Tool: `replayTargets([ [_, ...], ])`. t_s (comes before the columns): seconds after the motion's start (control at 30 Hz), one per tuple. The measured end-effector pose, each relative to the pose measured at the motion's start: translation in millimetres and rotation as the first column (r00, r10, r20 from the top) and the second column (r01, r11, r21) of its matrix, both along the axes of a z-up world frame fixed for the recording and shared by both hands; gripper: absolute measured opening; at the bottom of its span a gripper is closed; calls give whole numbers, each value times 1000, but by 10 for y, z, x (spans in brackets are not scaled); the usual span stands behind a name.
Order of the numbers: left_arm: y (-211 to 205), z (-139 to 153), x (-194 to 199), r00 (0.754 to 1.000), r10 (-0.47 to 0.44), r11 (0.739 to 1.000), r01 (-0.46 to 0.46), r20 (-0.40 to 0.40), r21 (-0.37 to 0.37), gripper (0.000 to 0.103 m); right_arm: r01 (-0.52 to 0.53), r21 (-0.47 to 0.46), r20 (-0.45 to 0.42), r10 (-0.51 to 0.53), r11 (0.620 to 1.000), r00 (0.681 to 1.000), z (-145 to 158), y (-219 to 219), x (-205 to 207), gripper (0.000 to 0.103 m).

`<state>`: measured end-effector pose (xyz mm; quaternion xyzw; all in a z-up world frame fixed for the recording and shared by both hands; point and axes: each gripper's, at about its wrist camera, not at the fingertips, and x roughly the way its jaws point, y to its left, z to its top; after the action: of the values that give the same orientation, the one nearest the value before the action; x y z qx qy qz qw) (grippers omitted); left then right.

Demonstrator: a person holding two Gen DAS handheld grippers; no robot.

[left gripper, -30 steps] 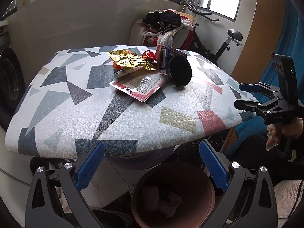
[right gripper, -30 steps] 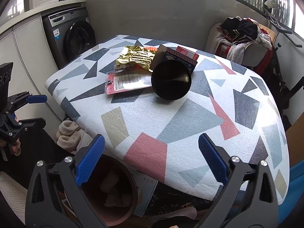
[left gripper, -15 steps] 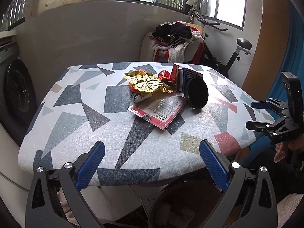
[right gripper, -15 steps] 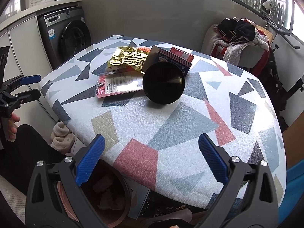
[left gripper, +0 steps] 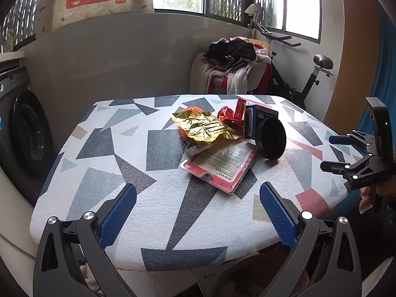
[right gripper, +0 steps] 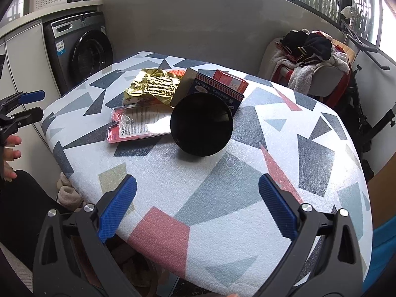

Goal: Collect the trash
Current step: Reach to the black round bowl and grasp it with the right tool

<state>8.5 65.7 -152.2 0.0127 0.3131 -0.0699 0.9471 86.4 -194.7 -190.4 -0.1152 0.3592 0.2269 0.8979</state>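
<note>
Both tongs are spread wide and hold nothing. The left gripper (left gripper: 198, 212) hovers at the near edge of the table (left gripper: 104, 173); the right gripper (right gripper: 196, 206) hovers at the adjoining edge. The trash lies ahead near the table centre: 1 blister pack (left gripper: 222, 164), long axis running away from the left gripper, which appears nearer; 1 gold wrapper (left gripper: 205, 127); 1 black lid (right gripper: 201, 123), nearer the right gripper.

My left gripper (left gripper: 198, 212) has its blue fingers (left gripper: 118, 215) spread wide, holding nothing. My right gripper (right gripper: 198, 210) is the same, wide and holding nothing. A hand (right gripper: 10, 156) grips each handle.
</note>
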Motion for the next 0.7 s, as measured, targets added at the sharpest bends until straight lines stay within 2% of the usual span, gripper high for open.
replayTargets([
  [0.07,5,4,25,1000,9,1000,-9,-1,4,97,1,-15,18,0,1000,1000,-23,20,63,97],
  [0.2,61,-4,81,999,36,999,-36,-1,5,97,11,14,10,-11,1000,1000,-66,24,249,97],
  [0.4,184,-60,98,997,76,997,-77,-25,-30,97,42,35,-2,-42,999,999,-110,122,556,97],
  [0.7,221,-152,102,995,76,994,-80,-58,-75,97,117,136,-50,-111,984,993,-200,342,884,97],
])
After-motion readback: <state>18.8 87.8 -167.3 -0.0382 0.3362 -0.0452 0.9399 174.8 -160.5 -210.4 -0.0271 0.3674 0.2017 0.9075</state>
